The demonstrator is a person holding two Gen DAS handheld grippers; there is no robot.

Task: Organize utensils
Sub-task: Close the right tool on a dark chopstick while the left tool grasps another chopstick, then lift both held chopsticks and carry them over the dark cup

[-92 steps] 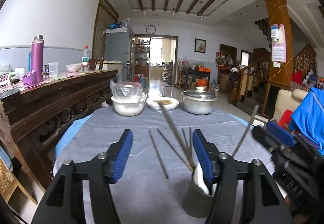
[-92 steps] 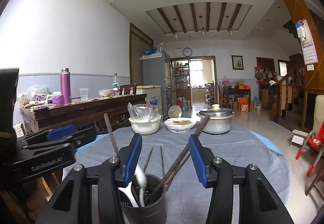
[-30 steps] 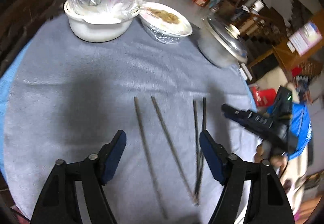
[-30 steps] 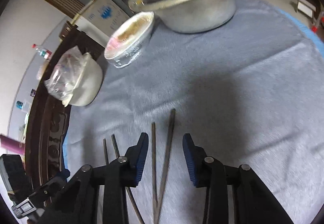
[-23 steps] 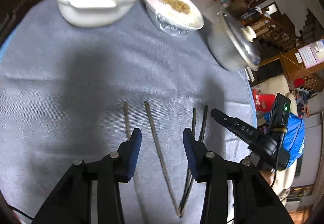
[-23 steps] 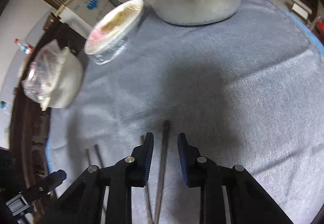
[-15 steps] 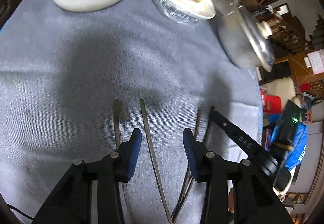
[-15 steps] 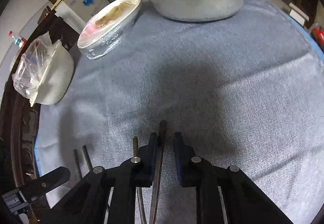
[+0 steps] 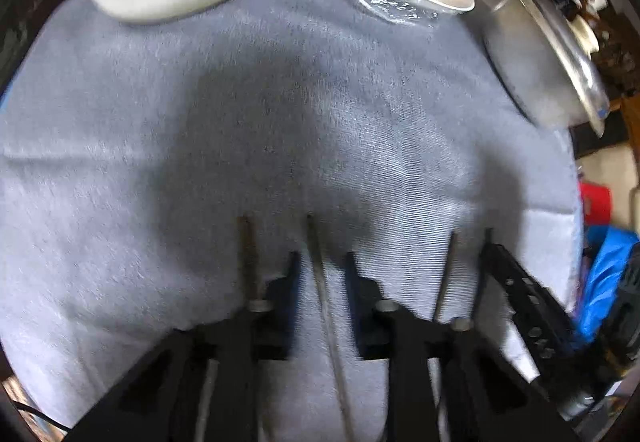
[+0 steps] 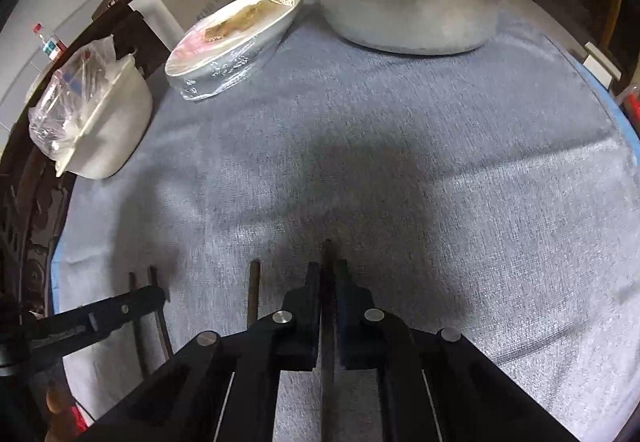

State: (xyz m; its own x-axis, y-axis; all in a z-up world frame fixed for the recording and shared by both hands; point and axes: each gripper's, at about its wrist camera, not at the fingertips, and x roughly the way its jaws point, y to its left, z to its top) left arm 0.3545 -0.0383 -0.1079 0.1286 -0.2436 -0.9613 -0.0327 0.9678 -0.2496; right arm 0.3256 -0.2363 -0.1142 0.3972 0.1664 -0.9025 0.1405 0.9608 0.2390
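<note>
Right gripper: right gripper (image 10: 326, 276) is down at the cloth with its two pads pressed in on a single dark chopstick (image 10: 327, 254), whose tip sticks out just past the fingertips.
Left gripper: left gripper (image 9: 320, 266) sits low over the cloth with its jaws apart, straddling a second chopstick (image 9: 316, 254) that runs between the pads; this view is blurred, so whether either pad touches it cannot be told.
Other chopsticks, left view: one more chopstick (image 9: 245, 254) lies just outside the left pad, and another (image 9: 448, 266) lies to the right, near the black finger of the right gripper.
Other chopsticks, right view: a lighter chopstick (image 10: 253, 294) lies just left of the gripped one.
Surface: grey tablecloth (image 10: 460, 170) covering a round table.
Far edge, right view: lidded metal pot (image 10: 408, 2), a film-wrapped dish of food (image 10: 236, 38) beside it, and a white bowl (image 10: 108, 122) with a plastic bag in it, further left.
</note>
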